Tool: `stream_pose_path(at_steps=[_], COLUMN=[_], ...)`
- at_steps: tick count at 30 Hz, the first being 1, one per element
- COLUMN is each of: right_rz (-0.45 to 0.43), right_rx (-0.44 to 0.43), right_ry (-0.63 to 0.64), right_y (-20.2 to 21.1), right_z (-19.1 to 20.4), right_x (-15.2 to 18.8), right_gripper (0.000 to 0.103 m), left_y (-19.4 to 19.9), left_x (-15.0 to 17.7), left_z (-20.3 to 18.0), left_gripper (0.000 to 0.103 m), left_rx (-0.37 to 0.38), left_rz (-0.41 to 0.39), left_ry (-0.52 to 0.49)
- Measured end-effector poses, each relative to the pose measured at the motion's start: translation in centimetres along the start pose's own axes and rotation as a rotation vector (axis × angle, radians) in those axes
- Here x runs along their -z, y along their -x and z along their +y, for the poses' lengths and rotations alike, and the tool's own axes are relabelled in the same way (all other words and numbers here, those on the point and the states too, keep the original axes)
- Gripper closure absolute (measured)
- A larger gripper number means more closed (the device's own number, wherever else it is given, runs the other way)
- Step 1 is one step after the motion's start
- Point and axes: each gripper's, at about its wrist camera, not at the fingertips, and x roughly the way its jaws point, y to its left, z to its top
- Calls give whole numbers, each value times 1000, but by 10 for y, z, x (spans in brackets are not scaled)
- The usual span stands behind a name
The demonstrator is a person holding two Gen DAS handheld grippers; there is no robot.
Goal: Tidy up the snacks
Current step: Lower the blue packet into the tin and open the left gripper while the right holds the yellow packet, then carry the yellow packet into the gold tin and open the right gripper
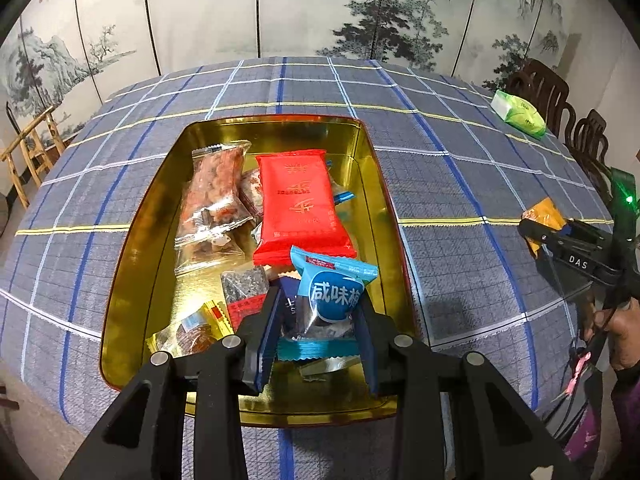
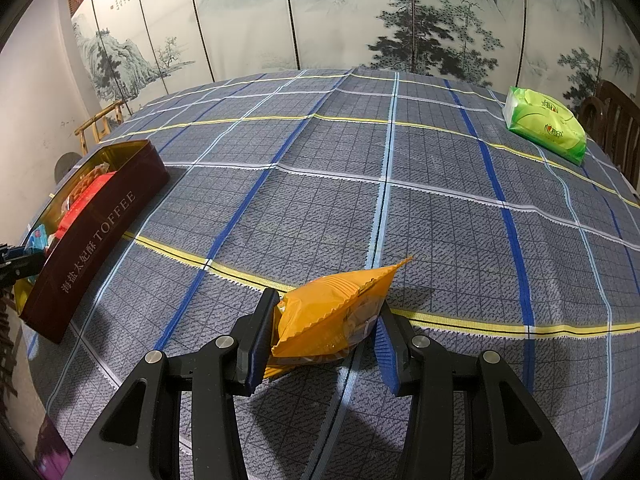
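Left wrist view: the left hand-held gripper (image 1: 320, 320), black with ribbed blue pads, pinches a blue packet (image 1: 333, 298) of glossy film with crimped ends. It holds the packet over the near part of the tin (image 1: 136, 248), a rectangular box with rounded corners and a shiny gold inside. In the tin lie a flat red pack (image 1: 300, 204), a clear bag (image 1: 214, 196) of reddish nuts and some smaller wrapped pieces. The tin stands on the desk (image 1: 460, 184), under a woven grey-blue checked cloth. At the right edge a hand (image 1: 622, 336) holds the right hand-held gripper (image 1: 538, 236), pointing down at a slant.

Right wrist view: the right hand-held gripper (image 2: 326, 332) is closed on an orange packet (image 2: 332, 312), puffy, with zigzag edges, just above the cloth. The tin's (image 2: 100, 236) dark brown outer wall is far left. A soft green tissue pack (image 2: 546, 124) lies far right, well apart.
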Motion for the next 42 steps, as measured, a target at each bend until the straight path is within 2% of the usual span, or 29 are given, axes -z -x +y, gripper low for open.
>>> stream_pose_path(at_steps=[13, 19, 24, 29, 34, 42], right_rz=[0, 0, 8, 13, -3, -33], right_rx=[1, 13, -14, -49, -125, -250], right_ry=[1, 5, -13, 18, 50, 158], right_y=[0, 1, 6, 12, 22, 37], right_z=[0, 3, 9, 31, 63, 136], right_x=[0, 1, 5, 5, -2, -28], right_gripper=[57, 57, 58, 58, 58, 58], left_y=[12, 19, 25, 31, 38, 44], left_x=[0, 2, 5, 8, 10, 15], left_z=[-2, 0, 3, 6, 13, 28], left_gripper=[46, 41, 36, 34, 32, 28], left_rx=[-80, -114, -135, -149, -156, -169], left_rz=[-50, -68, -81, -90, -101, -108], left_ry=[-17, -16, -11, -6, 8, 37])
